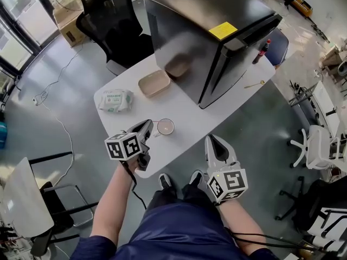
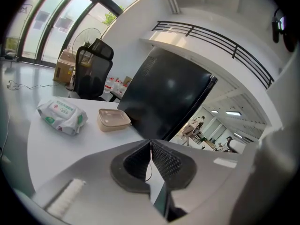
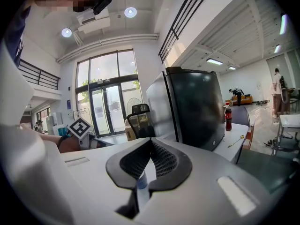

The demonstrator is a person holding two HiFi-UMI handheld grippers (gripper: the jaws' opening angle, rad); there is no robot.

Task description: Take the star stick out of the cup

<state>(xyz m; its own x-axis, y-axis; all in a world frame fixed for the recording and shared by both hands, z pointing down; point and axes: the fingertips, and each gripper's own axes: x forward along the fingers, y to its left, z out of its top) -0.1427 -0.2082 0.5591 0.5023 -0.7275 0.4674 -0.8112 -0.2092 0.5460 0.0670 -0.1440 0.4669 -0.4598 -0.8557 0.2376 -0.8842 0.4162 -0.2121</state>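
A small white cup (image 1: 165, 126) with a pinkish inside stands near the front edge of the white table (image 1: 184, 112). A thin stick seems to lean at its left rim, too small to make out a star. My left gripper (image 1: 148, 123) sits just left of the cup with its tips close to the rim. Its jaws are shut with nothing between them in the left gripper view (image 2: 151, 142). Right of the cup, my right gripper (image 1: 211, 138) hangs over the table's front edge, shut and empty (image 3: 151, 140). Neither gripper view shows the cup.
A black mini fridge (image 1: 209, 37) fills the table's far right. A beige lidded box (image 1: 154, 83) and a pack of wet wipes (image 1: 115, 100) lie behind the cup. A cola bottle (image 1: 262, 51) and a gold spoon (image 1: 254, 84) are beyond the fridge. A black office chair (image 1: 111, 20) stands behind the table.
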